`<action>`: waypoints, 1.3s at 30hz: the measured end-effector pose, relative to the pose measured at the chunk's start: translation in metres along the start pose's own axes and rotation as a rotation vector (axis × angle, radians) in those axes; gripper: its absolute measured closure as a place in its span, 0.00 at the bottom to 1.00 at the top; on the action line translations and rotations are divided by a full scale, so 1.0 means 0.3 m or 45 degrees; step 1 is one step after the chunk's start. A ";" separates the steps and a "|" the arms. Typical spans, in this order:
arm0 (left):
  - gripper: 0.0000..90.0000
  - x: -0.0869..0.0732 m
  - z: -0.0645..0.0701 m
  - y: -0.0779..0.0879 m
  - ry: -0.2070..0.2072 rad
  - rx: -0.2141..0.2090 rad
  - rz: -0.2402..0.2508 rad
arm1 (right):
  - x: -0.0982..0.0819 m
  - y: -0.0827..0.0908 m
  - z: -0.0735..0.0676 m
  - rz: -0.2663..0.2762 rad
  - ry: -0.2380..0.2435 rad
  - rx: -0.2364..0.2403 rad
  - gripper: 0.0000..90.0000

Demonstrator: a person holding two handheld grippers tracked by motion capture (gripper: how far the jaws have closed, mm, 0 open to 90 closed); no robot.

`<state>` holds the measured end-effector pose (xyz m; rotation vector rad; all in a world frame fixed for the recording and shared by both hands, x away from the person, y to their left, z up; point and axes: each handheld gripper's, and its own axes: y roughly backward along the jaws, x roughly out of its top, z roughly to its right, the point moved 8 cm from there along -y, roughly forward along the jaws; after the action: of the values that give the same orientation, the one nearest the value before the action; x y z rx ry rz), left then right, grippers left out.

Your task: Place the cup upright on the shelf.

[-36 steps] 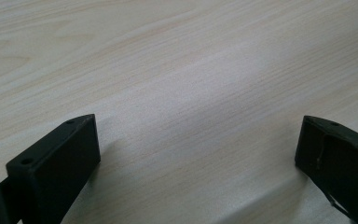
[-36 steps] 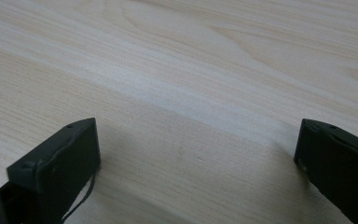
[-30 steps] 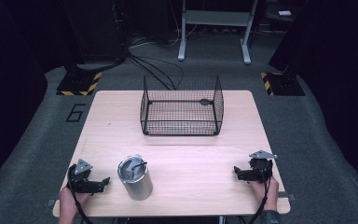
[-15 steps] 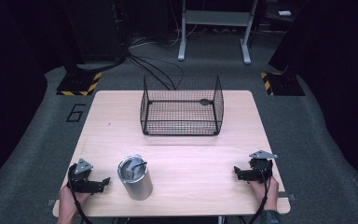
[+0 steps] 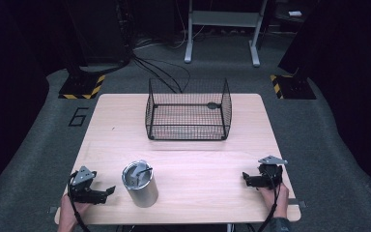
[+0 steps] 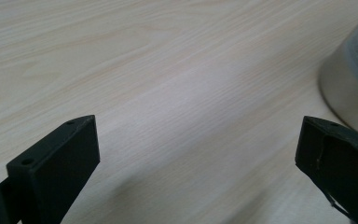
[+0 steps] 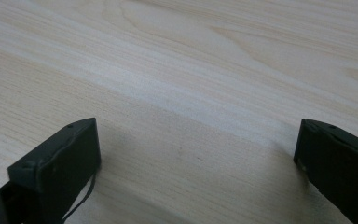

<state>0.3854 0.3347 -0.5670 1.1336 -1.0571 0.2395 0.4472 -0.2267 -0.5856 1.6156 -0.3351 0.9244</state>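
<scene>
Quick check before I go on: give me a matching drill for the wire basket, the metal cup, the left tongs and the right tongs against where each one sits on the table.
Things:
1. wire basket
2. metal cup
3. left tongs
4. right tongs

Places:
A. near edge, at the right corner, open over bare wood
B. far half of the table, in the middle
C. near edge, at the left corner, open beside the cup
D. near side, left of centre, standing upright

Pairs: 1-B, 2-D, 3-C, 4-A
</scene>
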 end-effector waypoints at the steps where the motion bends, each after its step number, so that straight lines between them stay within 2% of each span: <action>1: 0.00 0.000 0.000 0.000 0.000 0.000 0.000 | 0.000 0.000 0.000 0.000 0.000 0.000 0.00; 5: 0.00 0.023 0.039 0.026 -0.020 -0.063 0.053 | 0.000 0.000 0.000 0.000 0.000 0.000 0.00; 7: 0.00 0.026 0.045 0.032 -0.031 -0.073 0.056 | 0.000 0.000 0.000 0.000 0.000 0.000 0.00; 8: 0.00 0.038 0.061 0.045 -0.045 -0.100 0.080 | 0.000 0.000 0.000 0.001 0.000 -0.001 0.00; 13: 0.00 0.060 0.094 0.069 -0.052 -0.148 0.127 | 0.000 0.000 0.000 0.000 -0.001 0.000 0.00; 14: 0.00 0.069 0.110 0.079 -0.065 -0.174 0.146 | 0.000 0.000 0.000 0.000 0.000 0.000 0.00; 19: 0.00 0.086 0.138 0.092 -0.087 -0.215 0.174 | 0.000 0.000 0.000 0.000 -0.001 -0.001 0.00; 20: 0.00 0.096 0.157 0.099 -0.096 -0.254 0.193 | 0.000 0.000 0.000 0.000 0.000 0.000 0.00; 22: 0.00 0.103 0.167 0.100 -0.103 -0.260 0.213 | 0.000 0.000 0.000 0.001 -0.001 -0.001 0.00; 23: 0.00 0.105 0.174 0.105 -0.118 -0.279 0.205 | 0.000 0.000 0.000 0.000 0.000 -0.001 0.00; 25: 0.00 0.119 0.192 0.108 -0.124 -0.295 0.239 | 0.000 0.000 0.000 0.000 0.000 -0.001 0.00; 26: 0.00 0.120 0.201 0.112 -0.119 -0.318 0.229 | 0.000 0.000 0.000 0.000 0.000 0.000 0.00; 31: 0.00 0.144 0.236 0.122 -0.156 -0.350 0.260 | 0.000 0.000 0.000 0.000 -0.001 -0.001 0.00; 32: 0.00 0.159 0.256 0.129 -0.161 -0.372 0.287 | 0.000 0.000 0.000 0.000 0.000 0.000 0.00; 33: 0.00 0.159 0.256 0.129 -0.161 -0.372 0.287 | 0.000 0.000 0.000 0.000 -0.001 0.000 0.00; 34: 0.00 0.170 0.274 0.134 -0.176 -0.397 0.299 | 0.000 0.000 0.000 0.000 0.000 -0.001 0.00; 35: 0.00 0.170 0.274 0.134 -0.176 -0.397 0.299 | 0.000 0.000 0.000 0.000 0.000 -0.001 0.00; 36: 0.00 0.177 0.286 0.134 -0.202 -0.402 0.297 | 0.000 0.000 0.000 0.000 -0.001 0.000 0.00; 39: 0.00 0.189 0.300 0.129 -0.211 -0.407 0.318 | 0.000 0.000 0.000 0.000 -0.001 0.000 0.00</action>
<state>0.3398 0.2591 -0.4963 0.7432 -1.3333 0.1670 0.4472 -0.2267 -0.5856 1.6156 -0.3355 0.9240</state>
